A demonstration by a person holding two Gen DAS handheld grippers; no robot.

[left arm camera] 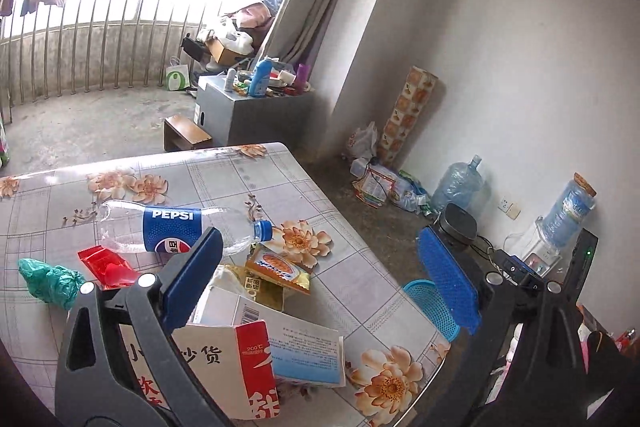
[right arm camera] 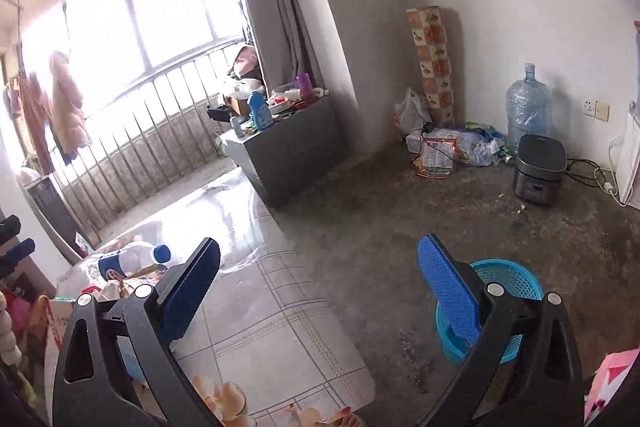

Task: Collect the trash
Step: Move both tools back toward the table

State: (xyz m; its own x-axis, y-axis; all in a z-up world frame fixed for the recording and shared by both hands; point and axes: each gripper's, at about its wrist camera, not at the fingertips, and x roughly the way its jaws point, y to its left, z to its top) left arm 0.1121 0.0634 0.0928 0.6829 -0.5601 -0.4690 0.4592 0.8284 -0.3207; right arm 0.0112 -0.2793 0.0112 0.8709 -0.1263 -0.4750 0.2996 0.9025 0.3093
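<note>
Hovering over a cluttered desk [left arm camera: 352, 239], I hold both sets of fingers spread as wide as they go, with nothing between them. My left fingers [left arm camera: 316, 279] frame the pile at the lower middle of the left wrist view: an empty cola bottle [left arm camera: 168, 227] lying on its side, a red wrapper [left arm camera: 108, 267] and a crumpled green bag [left arm camera: 48, 279] at the left edge, an orange snack packet [left arm camera: 280, 269], and a torn red-and-white carton [left arm camera: 240, 367] over an opened white box [left arm camera: 296, 343] nearest the camera. My right fingers [right arm camera: 320, 287] point past the desk edge toward the bare concrete floor, where a blue basket [right arm camera: 516, 279] stands at the lower right of that view, partly hidden behind one finger. The same basket peeks out beyond the desk's right edge in the left view.

As far as the basket's inside shows, I cannot tell whether anything is already in it. Every piece I can see on the desk is uncollected, so by my reading the job is at or near its start, with each item yet to be picked up and carried to the basket.
</note>
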